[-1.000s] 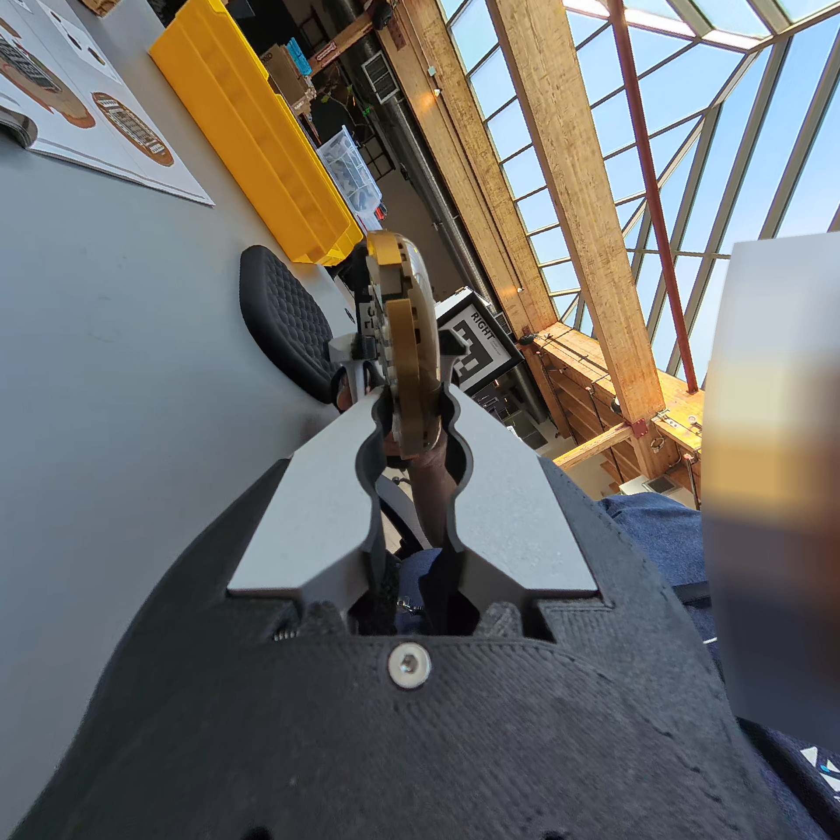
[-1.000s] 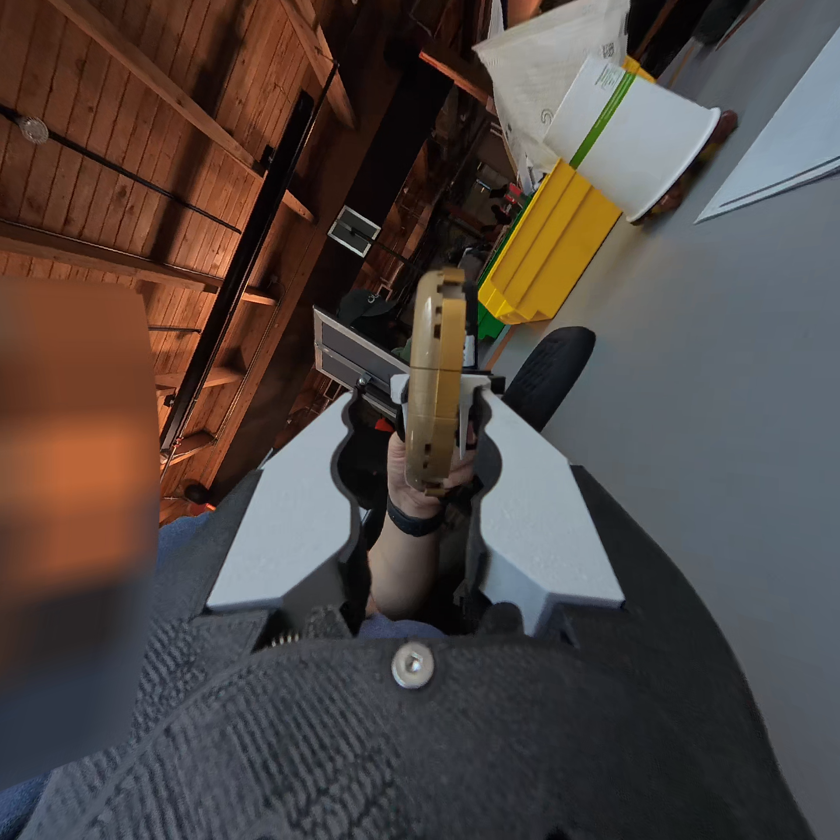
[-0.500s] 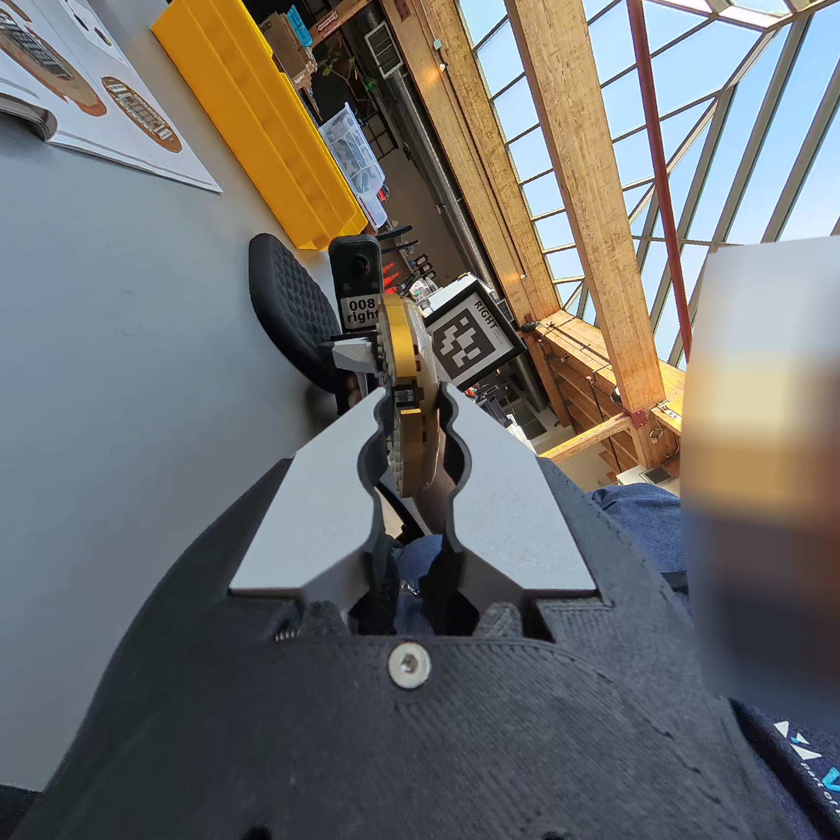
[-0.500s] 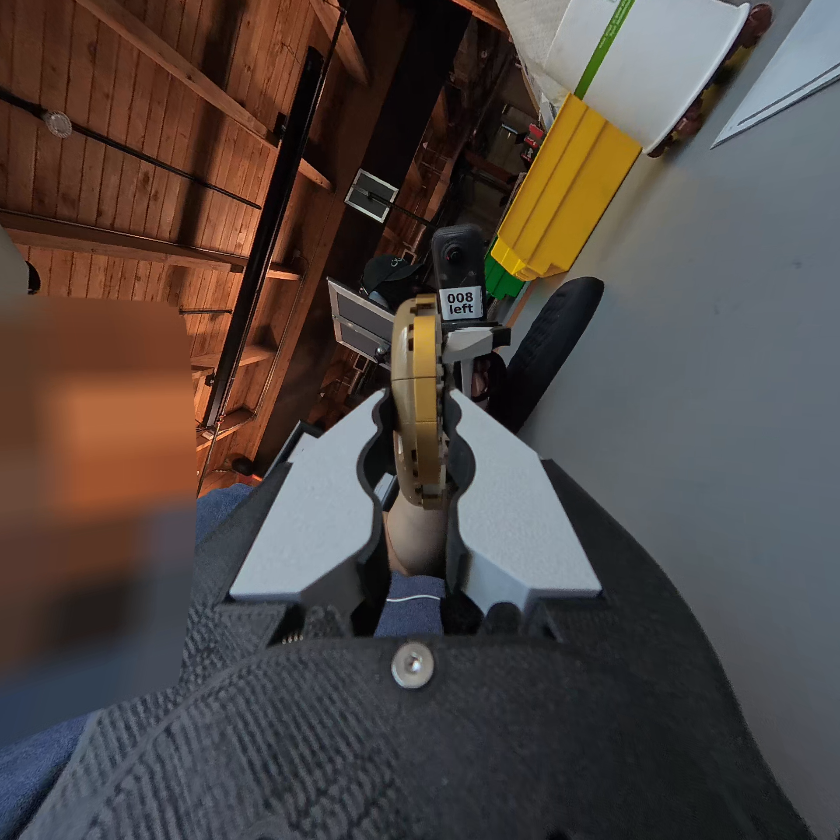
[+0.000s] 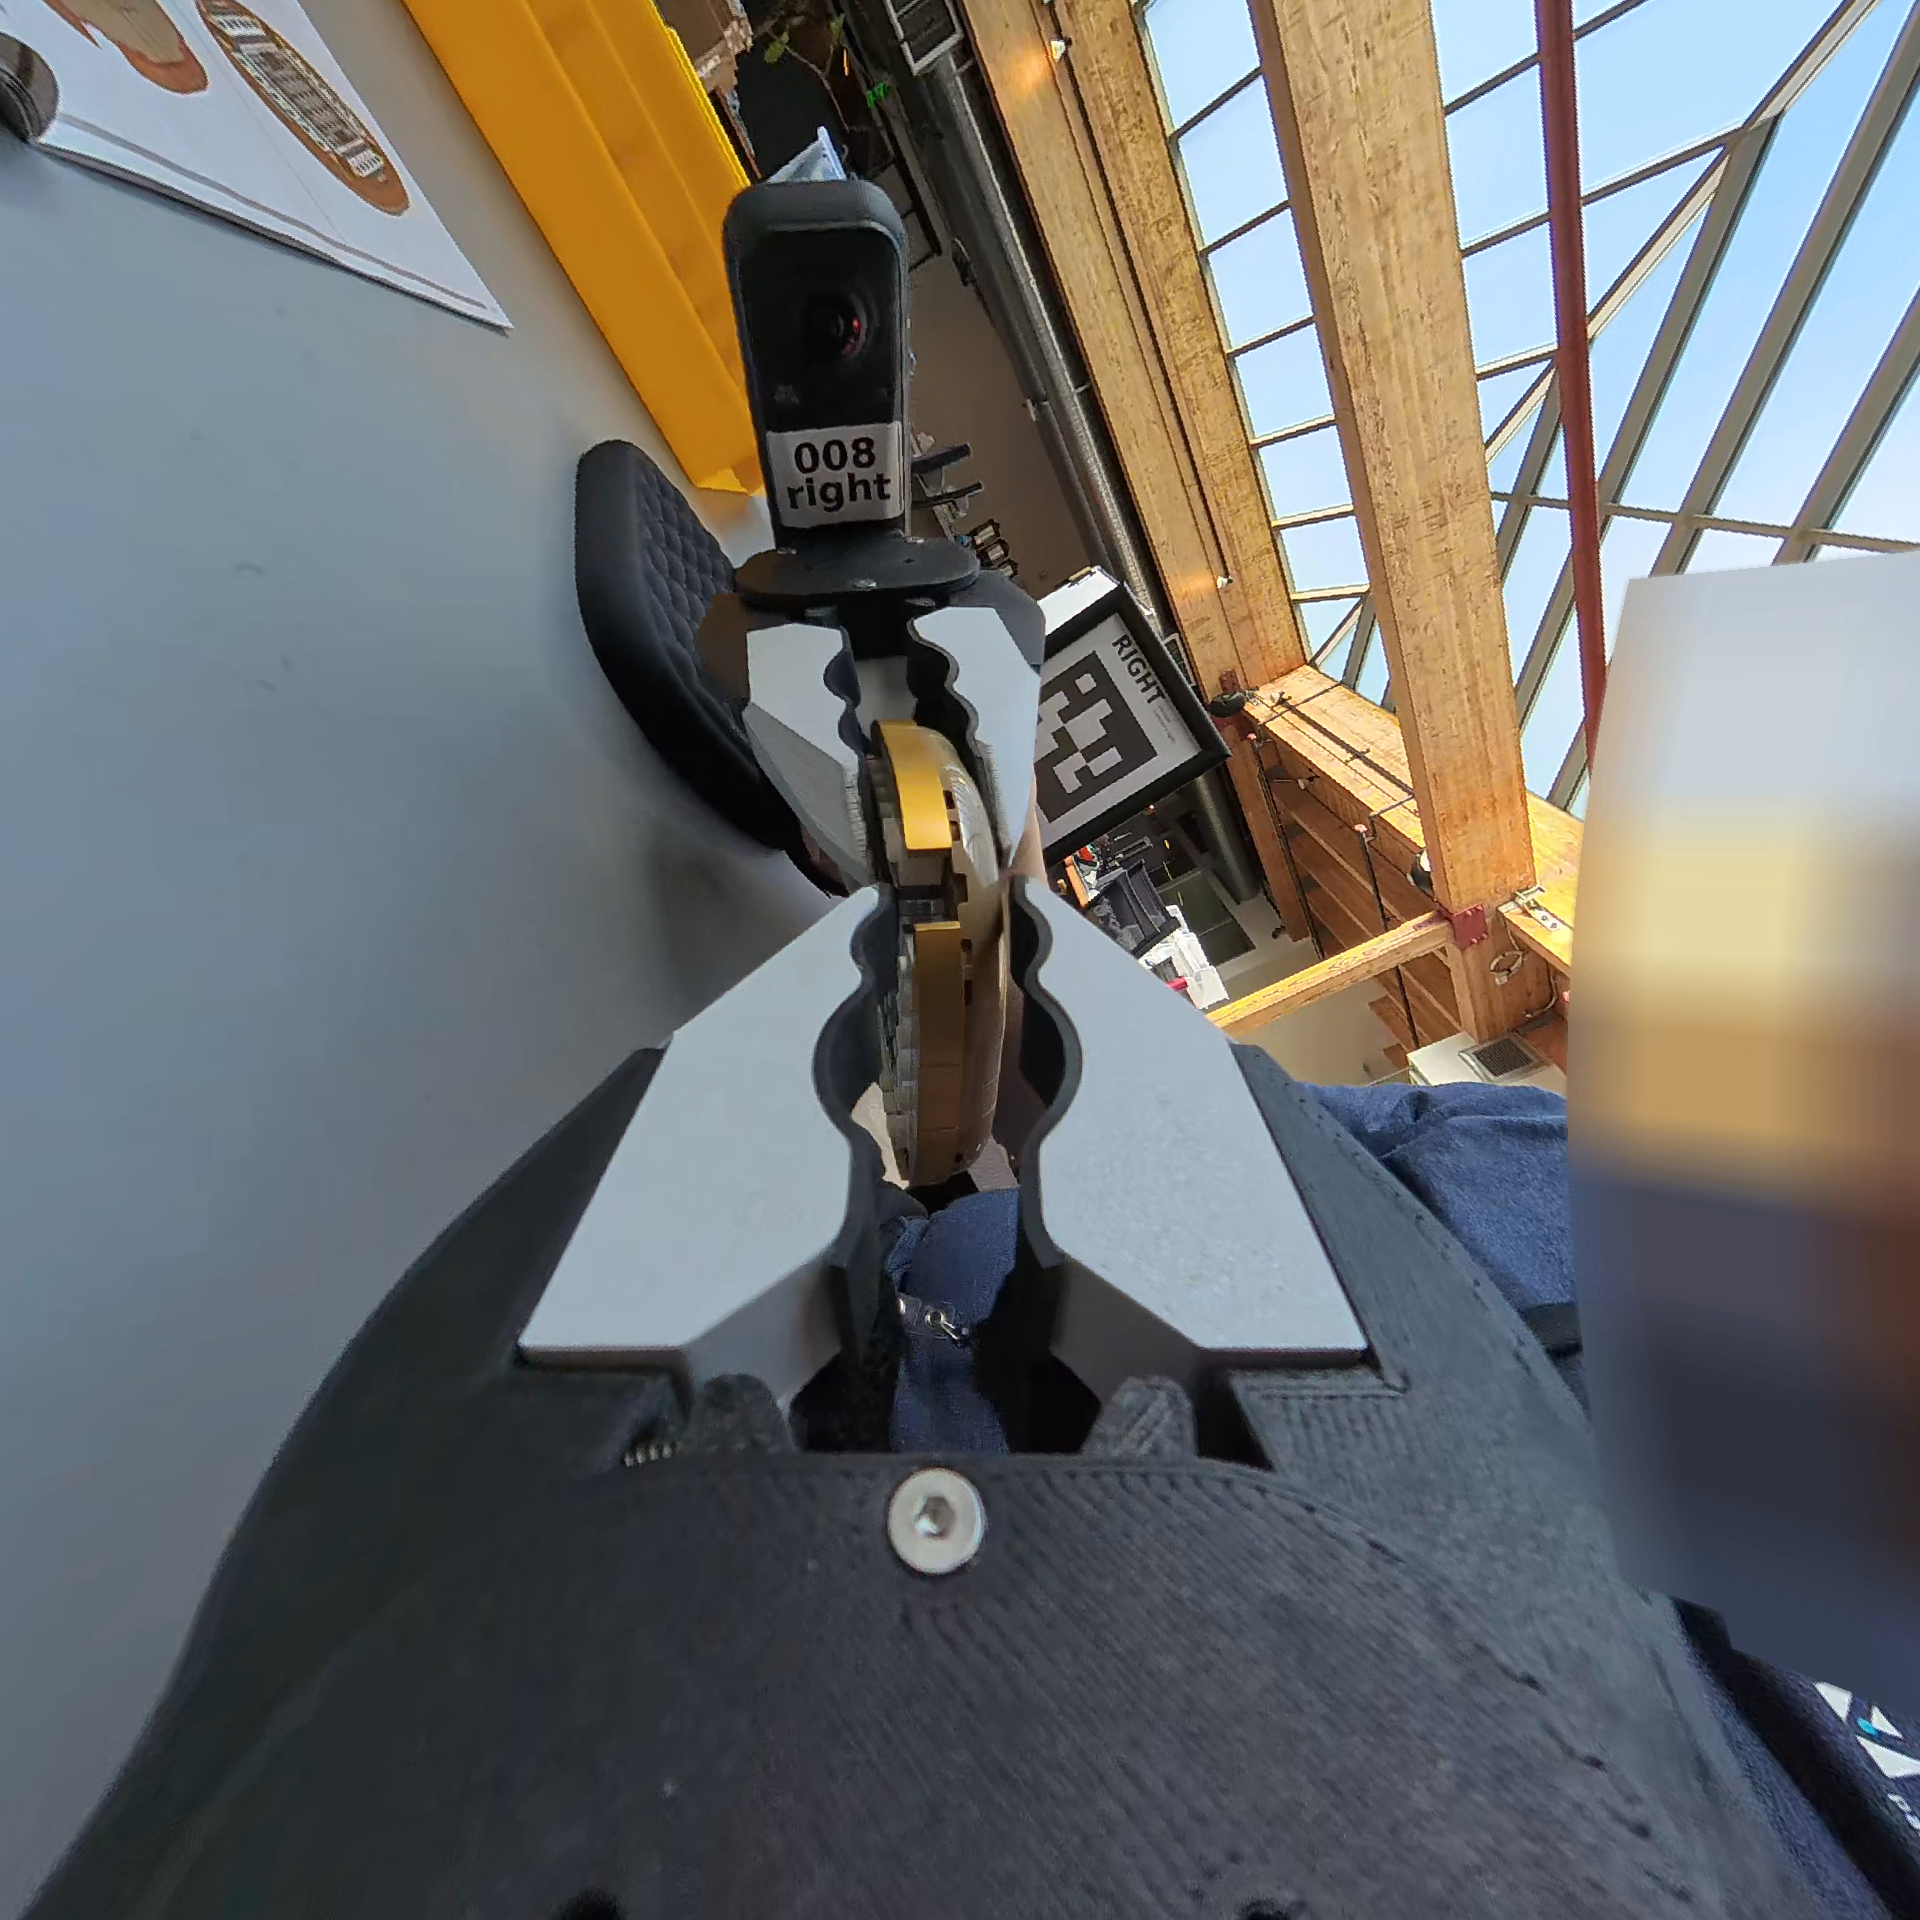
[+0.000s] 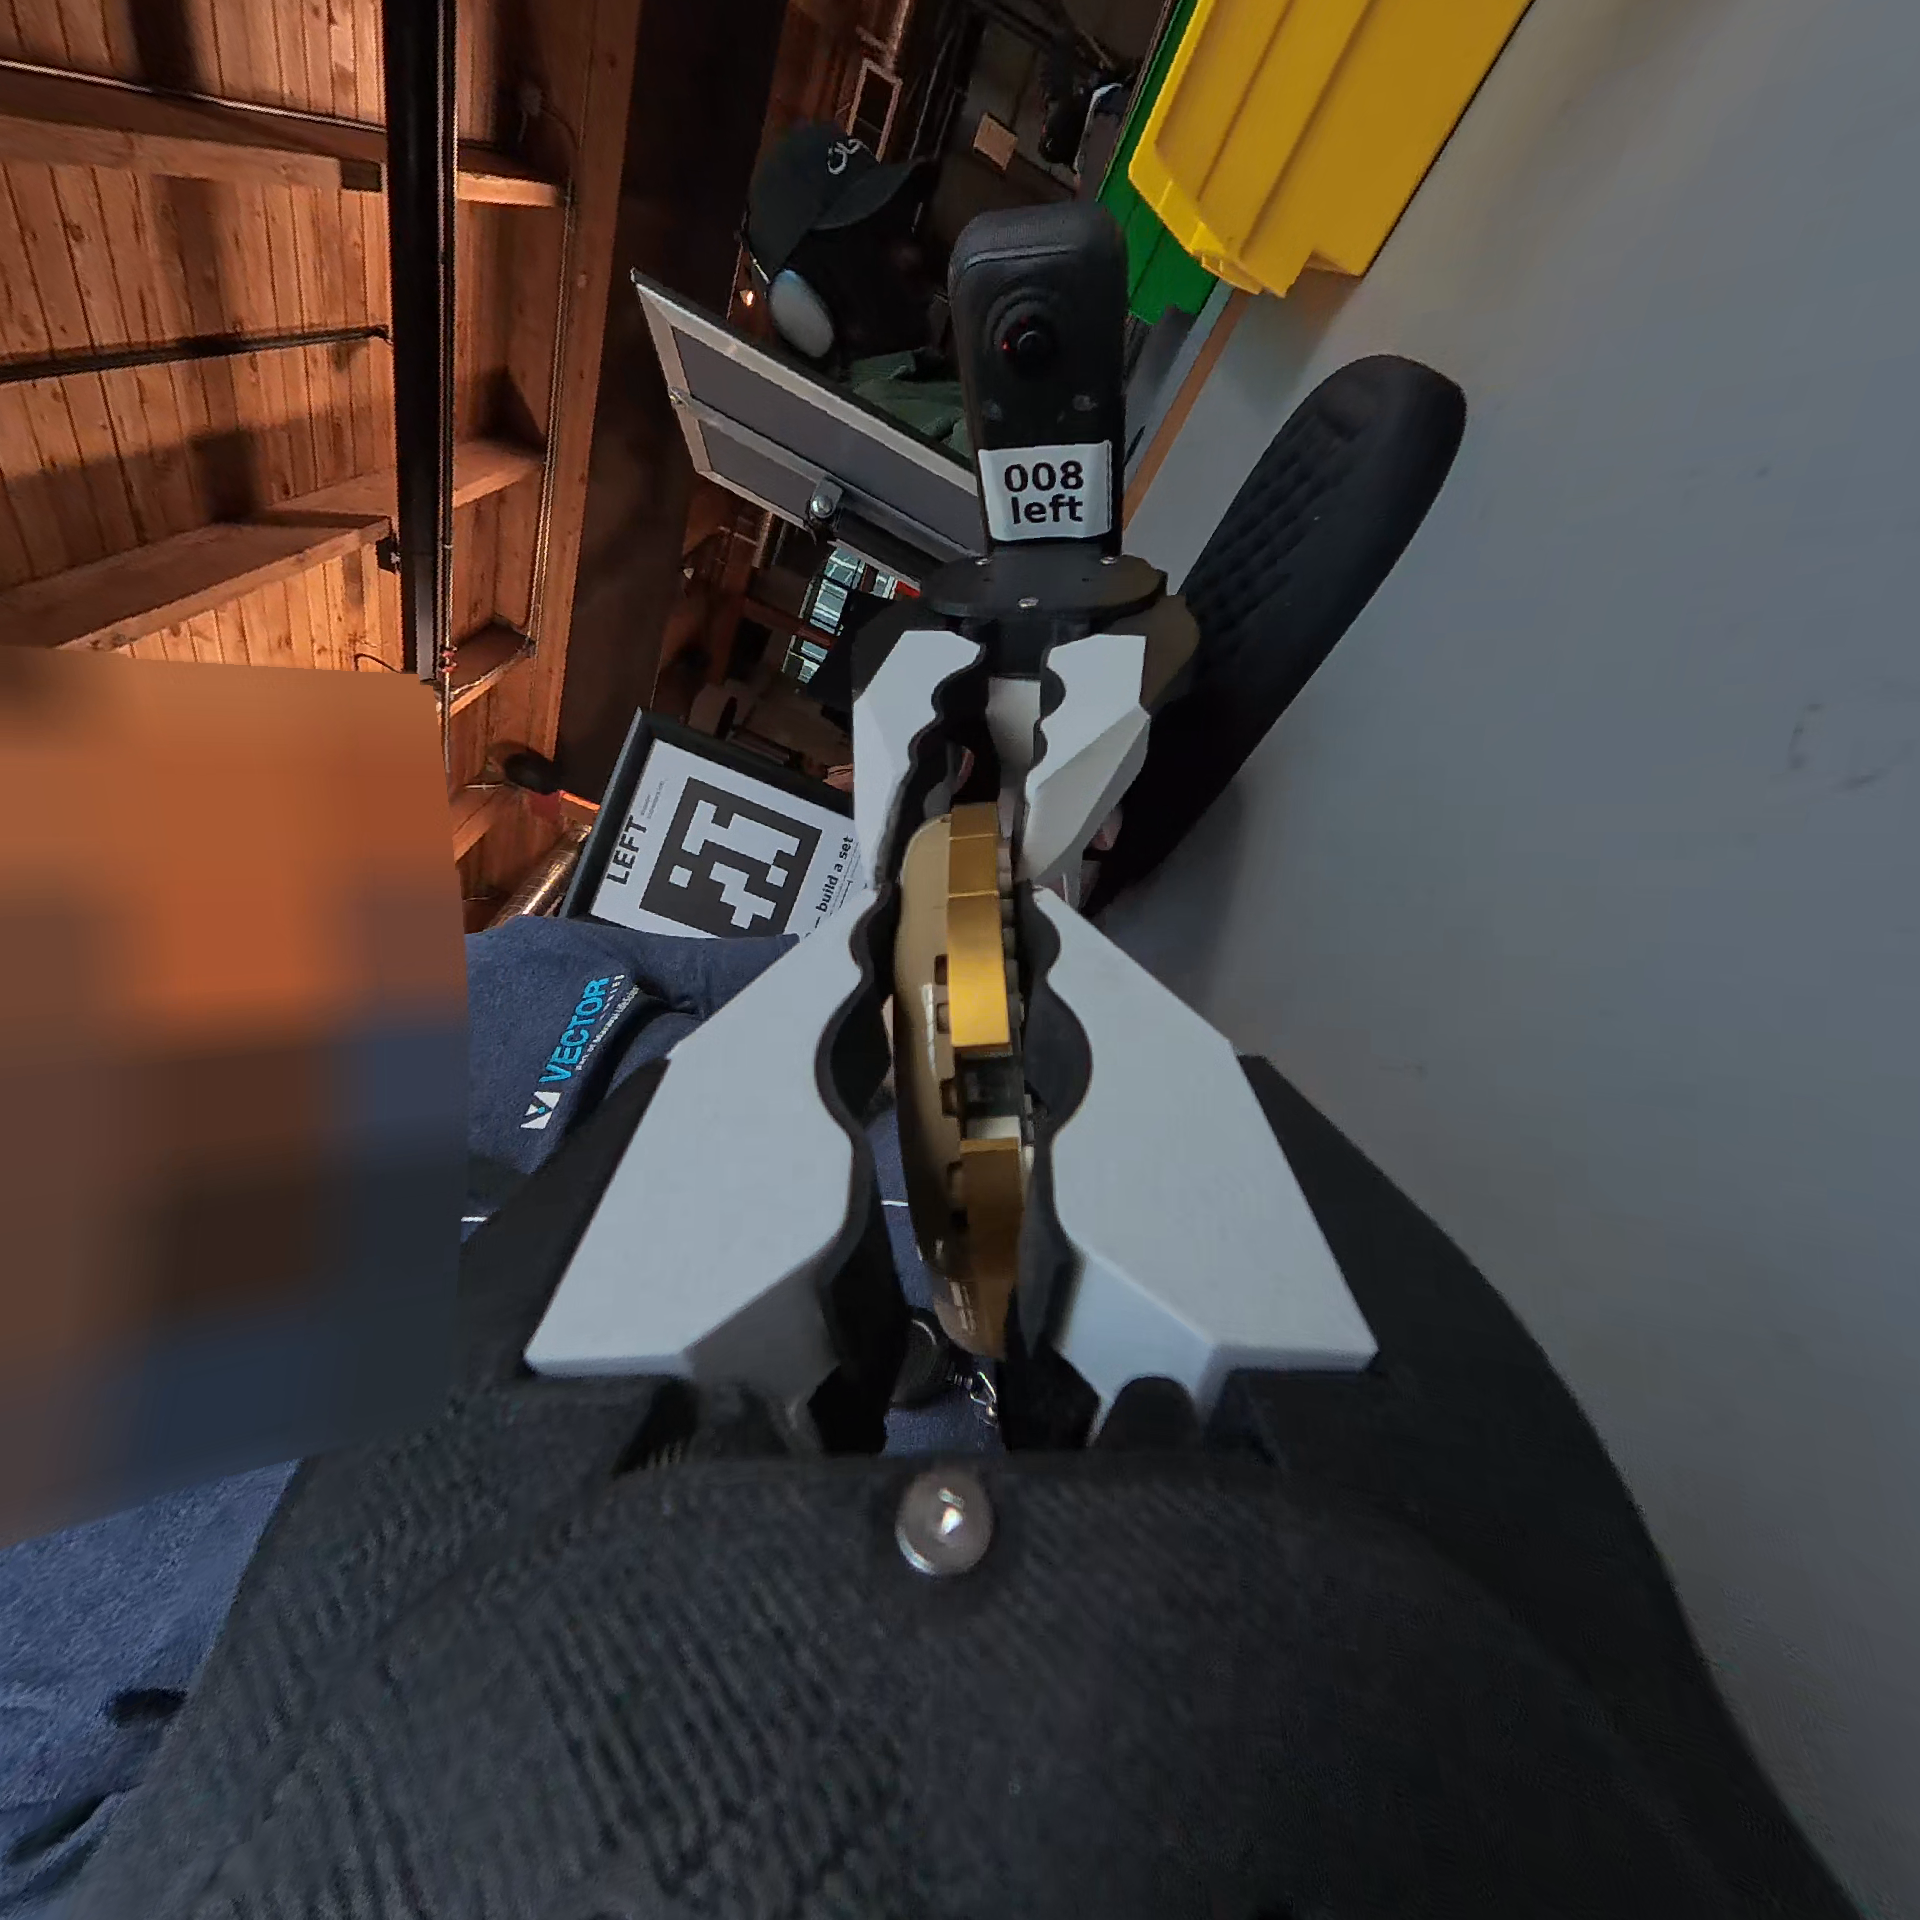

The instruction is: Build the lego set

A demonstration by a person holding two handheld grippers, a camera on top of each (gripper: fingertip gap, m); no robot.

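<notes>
A flat round gold and tan lego assembly point(image 5: 940, 987) is held edge-on in the air between both grippers, which face each other tip to tip. My left gripper point(image 5: 940, 904) is shut on its near half. The right gripper point(image 5: 894, 727), with its black camera point(image 5: 821, 343), grips the far half. In the right wrist view my right gripper point(image 6: 956, 904) is shut on the same assembly point(image 6: 961, 1039), studs toward the right finger. The left gripper point(image 6: 1003, 727) holds it from the far side. The assembly's flat faces are hidden.
A grey table point(image 5: 260, 727) lies to the left, with an open instruction booklet point(image 5: 239, 156), a yellow bin point(image 5: 613, 208) and a black padded chair back point(image 5: 655, 644) at its edge. A yellow bin point(image 6: 1320, 135) and a green bin point(image 6: 1153, 260) show in the right wrist view. A person in blue clothing point(image 6: 582, 1039) is close behind. Both grippers' tips are close together, under 4 cm apart.
The two grippers have moved toward each other along the assembly. Each one's fingers now reach the other's, and the opposite gripper looms much larger in both views.
</notes>
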